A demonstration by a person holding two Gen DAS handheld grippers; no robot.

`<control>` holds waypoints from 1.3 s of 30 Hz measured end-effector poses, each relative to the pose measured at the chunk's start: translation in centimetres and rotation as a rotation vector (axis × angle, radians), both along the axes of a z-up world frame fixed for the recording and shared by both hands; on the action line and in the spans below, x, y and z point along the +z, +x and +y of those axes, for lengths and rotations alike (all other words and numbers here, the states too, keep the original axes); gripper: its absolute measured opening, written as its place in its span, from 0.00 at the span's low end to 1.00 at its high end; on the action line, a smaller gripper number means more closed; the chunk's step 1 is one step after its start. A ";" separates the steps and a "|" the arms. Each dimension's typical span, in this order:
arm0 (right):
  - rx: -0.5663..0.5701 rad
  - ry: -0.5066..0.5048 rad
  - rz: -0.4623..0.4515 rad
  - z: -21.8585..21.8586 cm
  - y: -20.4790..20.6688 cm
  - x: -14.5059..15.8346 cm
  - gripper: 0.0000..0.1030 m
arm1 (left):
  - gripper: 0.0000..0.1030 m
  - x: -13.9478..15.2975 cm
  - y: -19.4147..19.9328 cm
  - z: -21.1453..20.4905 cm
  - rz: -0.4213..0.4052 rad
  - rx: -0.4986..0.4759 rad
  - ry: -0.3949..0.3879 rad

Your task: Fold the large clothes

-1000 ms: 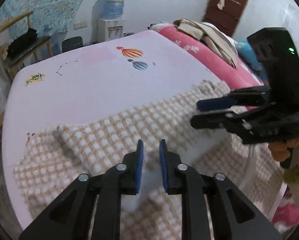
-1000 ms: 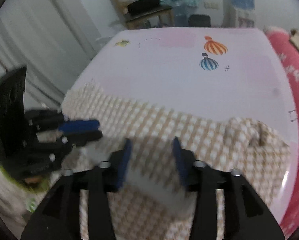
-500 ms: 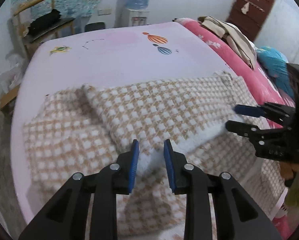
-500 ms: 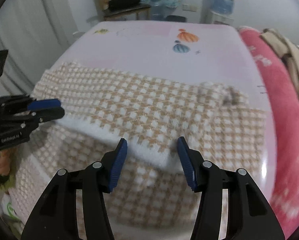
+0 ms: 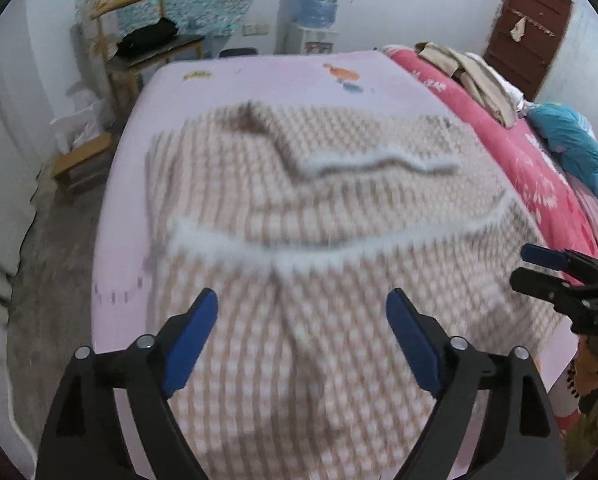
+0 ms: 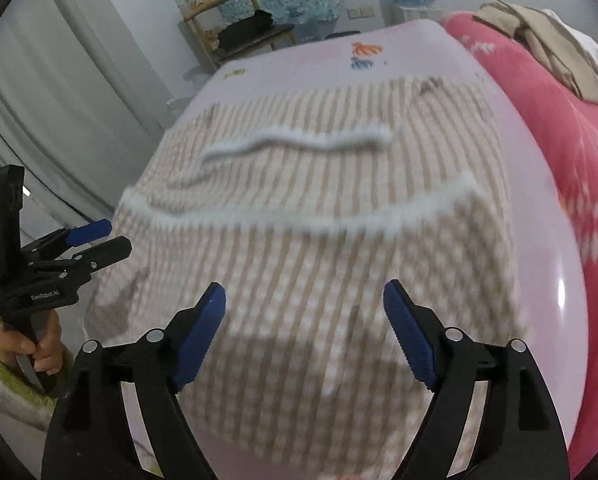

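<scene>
A large beige-and-white checked garment [image 5: 331,208] lies folded in layers on the pink bed [image 5: 259,80], with two white fuzzy hems across it. It also shows in the right wrist view [image 6: 319,200]. My left gripper [image 5: 302,324] is open and empty, above the garment's near part. My right gripper [image 6: 305,316] is open and empty, also above the near part. The right gripper appears at the right edge of the left wrist view [image 5: 539,268], and the left gripper at the left of the right wrist view [image 6: 99,236].
A red flowered quilt [image 5: 511,128] with beige clothes [image 5: 471,76] lies along the bed's right side. A wooden chair [image 5: 139,48], a small stool [image 5: 83,160] and a water dispenser [image 5: 315,20] stand beyond the bed. A curtain [image 6: 59,92] hangs at the left.
Both grippers have let go of the white hem, opened wide and drawn back and up from the garment. The folded layer now lies flat on the bed.
</scene>
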State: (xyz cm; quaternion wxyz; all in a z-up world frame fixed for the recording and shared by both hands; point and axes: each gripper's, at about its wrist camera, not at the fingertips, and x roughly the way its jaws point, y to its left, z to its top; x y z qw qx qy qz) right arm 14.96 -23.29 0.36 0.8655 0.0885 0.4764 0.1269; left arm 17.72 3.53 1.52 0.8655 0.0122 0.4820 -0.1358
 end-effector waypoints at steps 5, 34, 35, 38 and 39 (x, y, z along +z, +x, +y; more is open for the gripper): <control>0.022 -0.074 0.032 1.7 -0.6 -2.7 0.79 | 0.87 -4.1 -1.3 -1.0 0.048 0.014 0.103; 0.010 -0.080 0.015 3.2 -0.1 -4.4 0.89 | 0.95 -4.9 -1.8 -0.9 0.013 0.088 0.062; 0.010 -0.080 0.014 3.2 -0.1 -4.4 0.89 | 0.95 -4.9 -1.7 -0.9 0.013 0.087 0.062; 0.010 -0.080 0.016 3.2 -0.1 -4.4 0.89 | 0.95 -4.5 -1.9 -0.8 0.000 0.081 0.058; 0.010 -0.081 0.016 3.2 -0.1 -4.5 0.89 | 0.95 -4.2 -2.2 -0.7 -0.017 0.080 0.058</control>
